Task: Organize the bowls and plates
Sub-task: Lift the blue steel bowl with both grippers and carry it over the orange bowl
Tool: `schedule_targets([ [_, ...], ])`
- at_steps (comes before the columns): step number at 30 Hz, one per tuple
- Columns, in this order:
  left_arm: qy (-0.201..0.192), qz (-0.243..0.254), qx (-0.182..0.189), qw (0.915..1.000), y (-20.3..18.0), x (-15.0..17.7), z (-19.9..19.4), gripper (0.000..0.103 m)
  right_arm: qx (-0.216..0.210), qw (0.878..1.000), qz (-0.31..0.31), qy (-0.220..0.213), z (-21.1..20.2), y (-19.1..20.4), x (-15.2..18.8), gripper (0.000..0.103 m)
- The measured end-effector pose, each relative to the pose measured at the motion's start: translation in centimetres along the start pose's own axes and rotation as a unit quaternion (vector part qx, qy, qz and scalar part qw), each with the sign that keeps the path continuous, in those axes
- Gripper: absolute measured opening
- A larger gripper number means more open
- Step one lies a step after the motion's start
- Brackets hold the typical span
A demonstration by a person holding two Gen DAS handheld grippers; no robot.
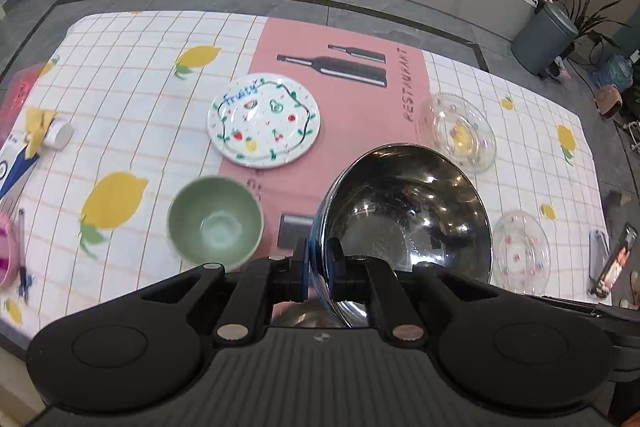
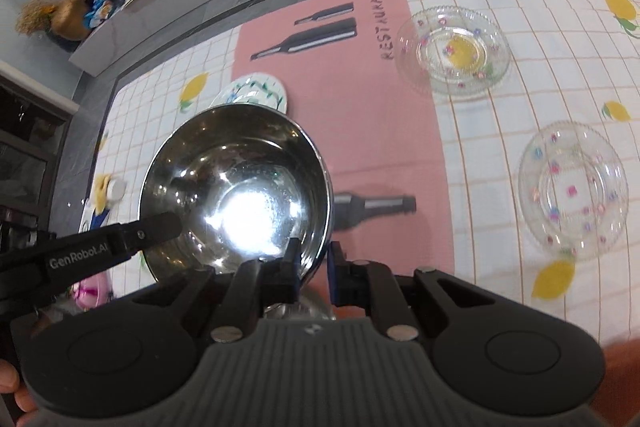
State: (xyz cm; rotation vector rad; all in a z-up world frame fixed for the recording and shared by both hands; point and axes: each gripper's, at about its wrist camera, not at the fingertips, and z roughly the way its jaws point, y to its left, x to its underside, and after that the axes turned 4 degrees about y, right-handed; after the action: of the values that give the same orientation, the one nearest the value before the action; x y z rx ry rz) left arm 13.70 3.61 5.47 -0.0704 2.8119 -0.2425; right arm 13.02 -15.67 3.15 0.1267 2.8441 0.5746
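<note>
A large steel bowl (image 1: 408, 219) is held above the table by both grippers. My left gripper (image 1: 318, 267) is shut on its left rim. My right gripper (image 2: 312, 263) is shut on its right rim; the bowl (image 2: 236, 187) fills the left of that view, with the left gripper's finger (image 2: 152, 227) on its far rim. A green bowl (image 1: 216, 221) sits left of it. A white fruit-pattern plate (image 1: 264, 121) lies behind on the pink mat, partly hidden in the right wrist view (image 2: 256, 91). Two clear glass plates (image 2: 454, 51) (image 2: 572, 189) lie to the right.
The lemon-print tablecloth (image 1: 132, 75) covers the table. A white jar and yellow cloth (image 1: 52, 133) and a pink container (image 1: 6, 251) sit at the left edge. A phone (image 1: 614, 261) lies at the right edge. A grey bin (image 1: 546, 39) stands on the floor beyond.
</note>
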Motion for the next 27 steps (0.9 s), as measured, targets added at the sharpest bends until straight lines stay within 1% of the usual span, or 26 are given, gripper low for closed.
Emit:
schedule_targets([
  [6,0.019,-0.005,0.007,0.9998,0.9,3.1,-0.7,0.009,0.003,1.0,-0.016,0.007,-0.8,0.3,3.3,0.011],
  [11,0.029,-0.015,0.015,0.9994,1.8,5.1,-0.8,0.009,0.004,1.0,-0.023,0.018,-0.7,0.3,5.2,0.011],
  [16,0.039,-0.022,0.017,0.9989,2.4,6.3,-0.6,0.009,0.009,0.999,-0.032,0.024,-0.5,0.4,6.1,0.011],
  [22,0.061,-0.029,0.01,0.9977,2.7,6.9,0.8,0.009,0.022,0.998,-0.038,0.044,0.9,0.4,6.6,0.011],
  [27,0.079,-0.021,0.001,0.9967,2.7,7.5,2.0,0.009,0.033,0.997,-0.043,0.058,1.9,0.2,6.9,0.011],
])
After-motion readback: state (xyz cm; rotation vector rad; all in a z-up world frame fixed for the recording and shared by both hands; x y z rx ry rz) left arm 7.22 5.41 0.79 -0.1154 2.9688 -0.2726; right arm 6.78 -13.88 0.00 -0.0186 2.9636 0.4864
